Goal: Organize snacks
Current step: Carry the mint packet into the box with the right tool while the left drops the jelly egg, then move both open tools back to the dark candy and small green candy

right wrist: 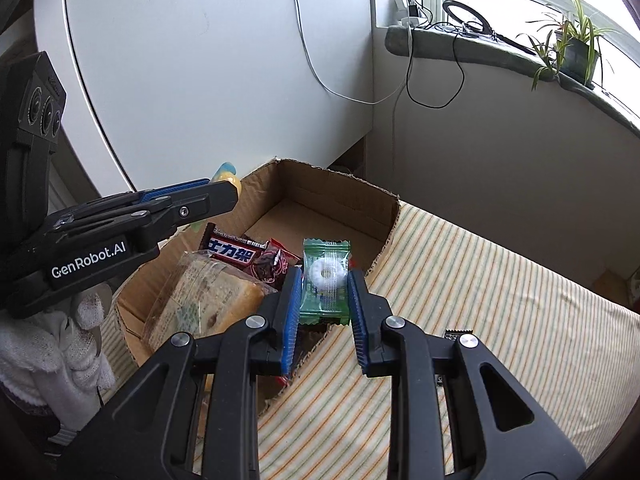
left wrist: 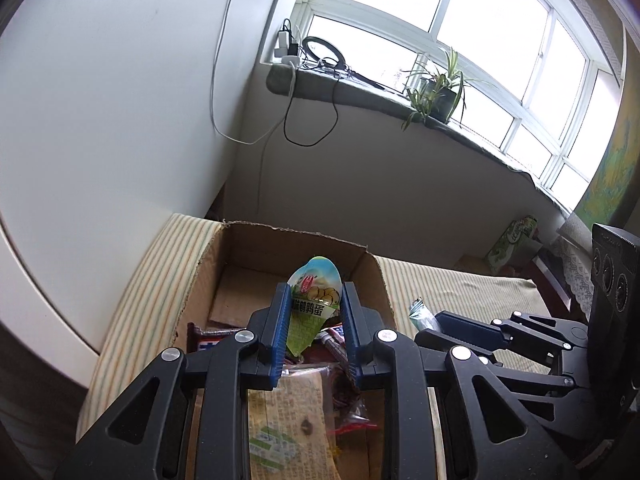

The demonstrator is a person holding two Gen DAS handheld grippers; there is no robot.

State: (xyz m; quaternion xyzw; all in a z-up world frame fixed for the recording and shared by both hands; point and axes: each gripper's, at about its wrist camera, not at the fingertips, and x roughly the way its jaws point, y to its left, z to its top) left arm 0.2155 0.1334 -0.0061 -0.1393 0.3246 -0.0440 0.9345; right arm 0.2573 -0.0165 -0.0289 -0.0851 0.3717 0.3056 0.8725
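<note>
Egg pack, green-blue, pinched in left tongs, held over open box. Mint, green wrapper w/ white ring, pinched in right tongs, above box's near-right edge. Inside box: choc bar, dark red packet, bread pack. Box sits on striped cloth. Gloved hand behind left tongs in right view. Sill w/ plant and cables beyond.

Both cams ride the grippers, angled down and close over the cardboard box. Left wrist view faces the windowsill upper right; right wrist view catches the same sill top right, box centre-left.
</note>
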